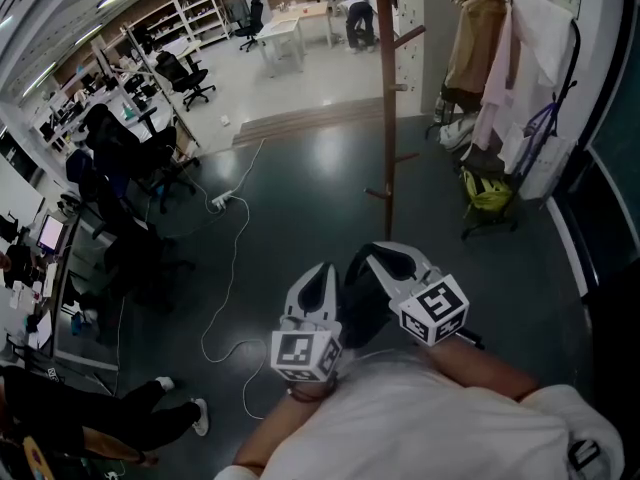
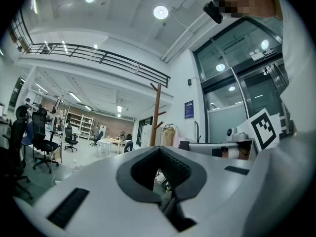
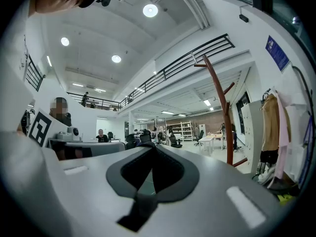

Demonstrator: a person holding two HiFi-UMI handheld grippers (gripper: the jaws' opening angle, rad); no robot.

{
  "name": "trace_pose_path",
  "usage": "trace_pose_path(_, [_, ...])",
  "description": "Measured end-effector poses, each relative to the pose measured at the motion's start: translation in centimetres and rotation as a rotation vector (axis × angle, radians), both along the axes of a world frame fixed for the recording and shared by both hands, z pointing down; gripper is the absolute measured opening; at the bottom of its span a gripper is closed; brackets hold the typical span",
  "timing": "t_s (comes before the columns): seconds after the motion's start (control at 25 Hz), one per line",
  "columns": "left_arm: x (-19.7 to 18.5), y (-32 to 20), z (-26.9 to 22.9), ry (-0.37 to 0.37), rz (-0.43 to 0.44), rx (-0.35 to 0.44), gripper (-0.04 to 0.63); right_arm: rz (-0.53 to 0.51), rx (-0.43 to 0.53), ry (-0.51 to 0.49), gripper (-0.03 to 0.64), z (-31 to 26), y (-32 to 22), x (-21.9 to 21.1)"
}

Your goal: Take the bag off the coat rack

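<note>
Head view shows both grippers held close to the person's chest over a dark floor [image 1: 300, 198]. The left gripper [image 1: 325, 268] and the right gripper [image 1: 365, 253] lie side by side, nearly touching. In the left gripper view the left gripper's [image 2: 159, 149] jaws meet at the tips with nothing between them, and the right gripper view shows the right gripper's [image 3: 150, 146] jaws closed and empty in the same way.

Ahead stands a bare wooden coat rack [image 1: 388, 118], its pegs carrying nothing. Well to its right, at the floor's right edge by the wall, a second rack is loaded with coats [image 1: 480, 48]. A yellow-green bag [image 1: 487, 193] sits low at the foot of that rack, under the coats; whether it hangs or rests on the floor cannot be told. Both grippers are well apart from it.

A white cable [image 1: 235, 258] trails across the floor to the left, near the office chairs [image 1: 190, 78]
</note>
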State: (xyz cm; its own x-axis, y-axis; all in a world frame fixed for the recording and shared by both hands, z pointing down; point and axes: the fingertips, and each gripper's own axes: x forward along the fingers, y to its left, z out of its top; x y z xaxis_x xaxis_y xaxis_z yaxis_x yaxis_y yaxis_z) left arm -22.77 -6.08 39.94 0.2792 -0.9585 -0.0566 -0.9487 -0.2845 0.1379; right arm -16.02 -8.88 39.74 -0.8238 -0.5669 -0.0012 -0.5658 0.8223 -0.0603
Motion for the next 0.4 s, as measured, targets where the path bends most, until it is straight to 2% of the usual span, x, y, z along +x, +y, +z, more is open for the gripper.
trace_pose_path(0.4, [0.41,-0.28,0.22,0.005,0.010,-0.011,0.002,0.000,-0.015,-0.004,0.021,0.10,-0.19,0.27])
